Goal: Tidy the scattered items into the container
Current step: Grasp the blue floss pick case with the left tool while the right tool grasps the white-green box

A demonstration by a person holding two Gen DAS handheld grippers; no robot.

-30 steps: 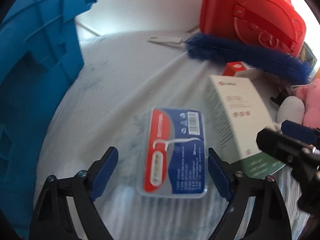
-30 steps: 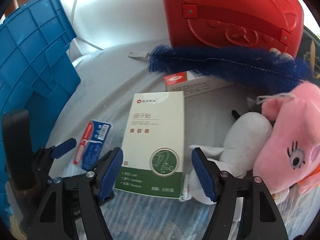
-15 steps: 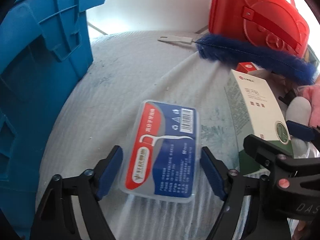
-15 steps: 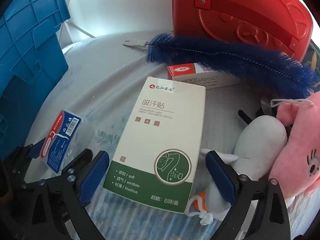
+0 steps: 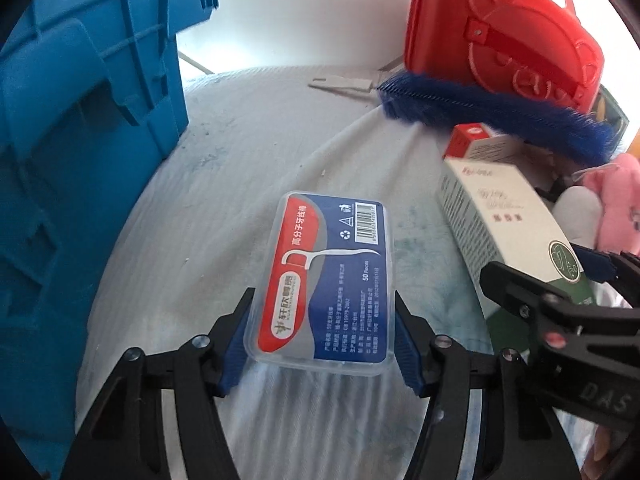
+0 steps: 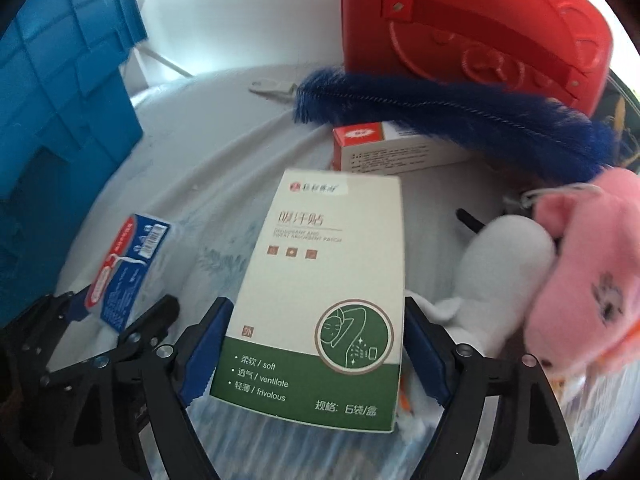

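Blue crate [image 5: 80, 160] stands far left on the surface. My right hand-held gripper [image 6: 316, 354] has just been closing, now clamped on the white-green box [image 6: 320, 288]; left hand-held gripper [image 5: 322, 340] likewise on the floss-pick case [image 5: 328, 276]. Squeeze firm, lift level, clear crate wall before releasing.
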